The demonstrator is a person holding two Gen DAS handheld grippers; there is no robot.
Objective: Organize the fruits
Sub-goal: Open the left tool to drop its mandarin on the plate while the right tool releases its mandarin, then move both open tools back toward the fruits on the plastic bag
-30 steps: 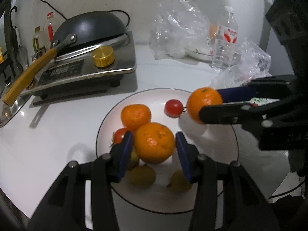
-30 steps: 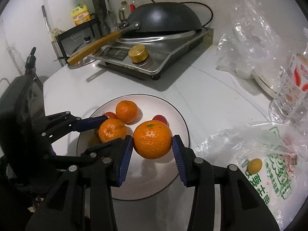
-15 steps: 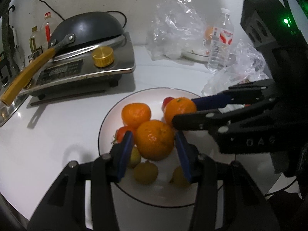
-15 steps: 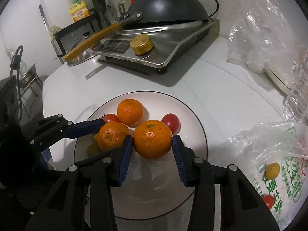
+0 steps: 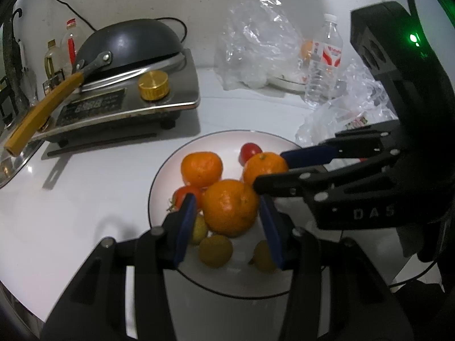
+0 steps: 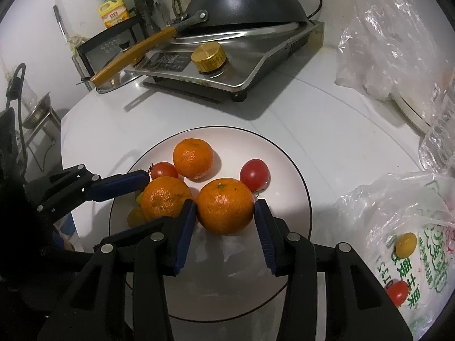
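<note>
A white plate (image 5: 155,182) (image 6: 301,187) holds a loose orange (image 5: 202,169) (image 6: 193,162), two red tomatoes (image 5: 250,150) (image 6: 254,174) and small yellow-green fruits (image 5: 215,251). My left gripper (image 5: 226,201) (image 6: 159,199) is shut on a large orange (image 5: 229,210) (image 6: 166,201) just above the small fruits. My right gripper (image 6: 225,204) (image 5: 268,169) is shut on a second orange (image 6: 224,207) (image 5: 264,167), low over the plate. The two held oranges sit side by side, close or touching. I cannot tell whether either rests on the plate.
A stove (image 5: 128,105) with a dark wok (image 5: 128,45) and its wooden handle (image 6: 133,54) stands behind the plate. Clear plastic bags (image 5: 256,42) and a water bottle (image 5: 324,65) are at the back right. A printed bag (image 6: 412,241) beside the plate holds a yellow fruit (image 6: 406,245) and a tomato (image 6: 398,297).
My right gripper has carried its orange leftward and down over the plate, up beside the left gripper's orange. The left gripper has stayed put.
</note>
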